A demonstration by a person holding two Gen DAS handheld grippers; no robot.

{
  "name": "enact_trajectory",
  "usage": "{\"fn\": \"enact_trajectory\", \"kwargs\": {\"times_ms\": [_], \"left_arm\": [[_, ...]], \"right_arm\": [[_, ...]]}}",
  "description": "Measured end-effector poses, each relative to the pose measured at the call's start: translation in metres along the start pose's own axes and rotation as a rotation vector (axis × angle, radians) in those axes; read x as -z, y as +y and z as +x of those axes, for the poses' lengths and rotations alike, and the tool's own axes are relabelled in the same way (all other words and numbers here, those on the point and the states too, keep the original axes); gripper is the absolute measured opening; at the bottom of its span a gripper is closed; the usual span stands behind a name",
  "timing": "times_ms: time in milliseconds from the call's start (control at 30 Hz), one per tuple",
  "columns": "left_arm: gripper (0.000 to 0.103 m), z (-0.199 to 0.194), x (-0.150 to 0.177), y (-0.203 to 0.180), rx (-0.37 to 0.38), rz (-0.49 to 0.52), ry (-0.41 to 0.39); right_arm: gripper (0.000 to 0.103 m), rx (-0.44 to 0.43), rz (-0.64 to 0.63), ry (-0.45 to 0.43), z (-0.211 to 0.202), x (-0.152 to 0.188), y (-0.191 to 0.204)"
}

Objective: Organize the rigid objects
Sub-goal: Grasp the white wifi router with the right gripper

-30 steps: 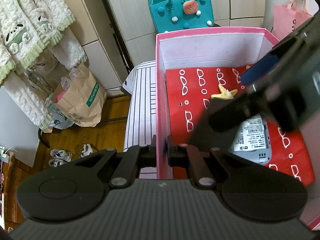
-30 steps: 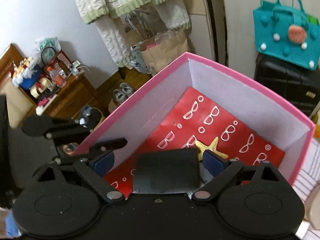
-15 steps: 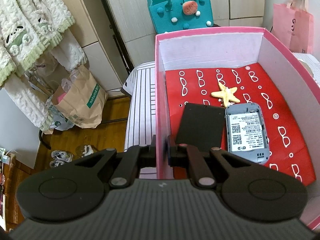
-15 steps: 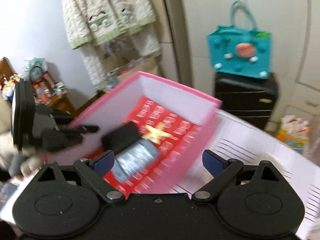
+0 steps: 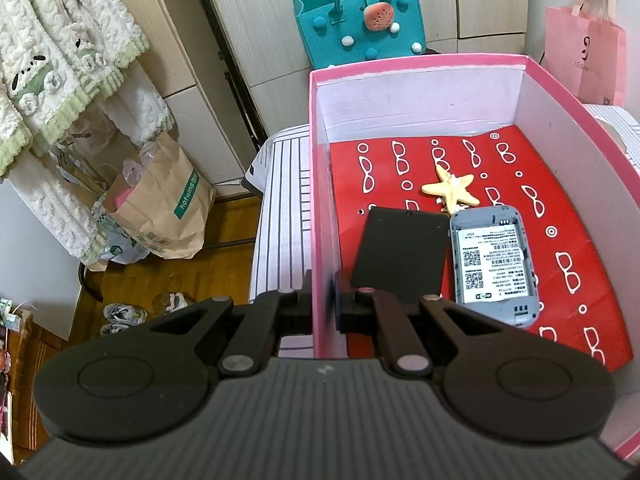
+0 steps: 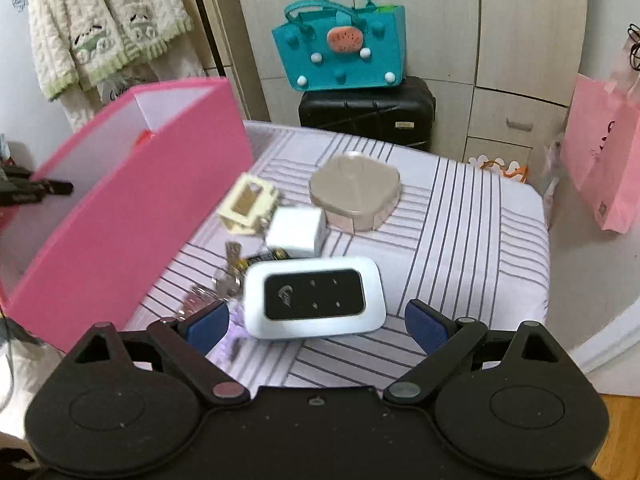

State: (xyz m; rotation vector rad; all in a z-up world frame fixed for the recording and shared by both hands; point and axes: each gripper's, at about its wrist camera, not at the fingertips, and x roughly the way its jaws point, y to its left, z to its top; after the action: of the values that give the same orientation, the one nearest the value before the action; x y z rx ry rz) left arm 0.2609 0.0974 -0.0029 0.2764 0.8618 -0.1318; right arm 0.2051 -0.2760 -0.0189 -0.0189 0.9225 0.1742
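My left gripper (image 5: 324,304) is shut on the near left wall of the pink box (image 5: 320,200). Inside, on the red patterned lining, lie a black flat card (image 5: 400,252), a grey router back (image 5: 494,264) with a white label, and a yellow starfish (image 5: 450,190). My right gripper (image 6: 316,322) stands open above the striped cloth, with nothing between its blue pads. Just beyond it lies a white pocket router (image 6: 314,296) with a black face. Farther off sit a white charger cube (image 6: 296,230), a cream frame piece (image 6: 248,208), keys (image 6: 228,280), a battery (image 6: 264,258) and a beige lidded case (image 6: 354,190).
The pink box (image 6: 120,208) stands at the left in the right wrist view. A teal felt bag (image 6: 340,56) rests on a black suitcase (image 6: 368,110) behind the striped table. A pink paper bag (image 6: 604,152) hangs at the right. Brown paper bags (image 5: 160,216) and shoes are on the floor at the left.
My right gripper let go of the black card in the box, drew out and swung right over the striped cloth. The left gripper kept its hold on the box wall.
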Motion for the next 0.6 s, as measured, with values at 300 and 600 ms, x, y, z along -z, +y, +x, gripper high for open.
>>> {"fn": "enact_trajectory", "kwargs": {"times_ms": [300, 600], "left_arm": [[0.007, 0.000, 0.000, 0.000, -0.001, -0.004, 0.001], [0.007, -0.001, -0.001, 0.003, 0.008, -0.004, -0.003]], "right_arm": [[0.100, 0.006, -0.044, 0.016, 0.044, -0.009, 0.006], [0.102, 0.004, -0.003, 0.060, 0.058, -0.012, -0.002]]}}
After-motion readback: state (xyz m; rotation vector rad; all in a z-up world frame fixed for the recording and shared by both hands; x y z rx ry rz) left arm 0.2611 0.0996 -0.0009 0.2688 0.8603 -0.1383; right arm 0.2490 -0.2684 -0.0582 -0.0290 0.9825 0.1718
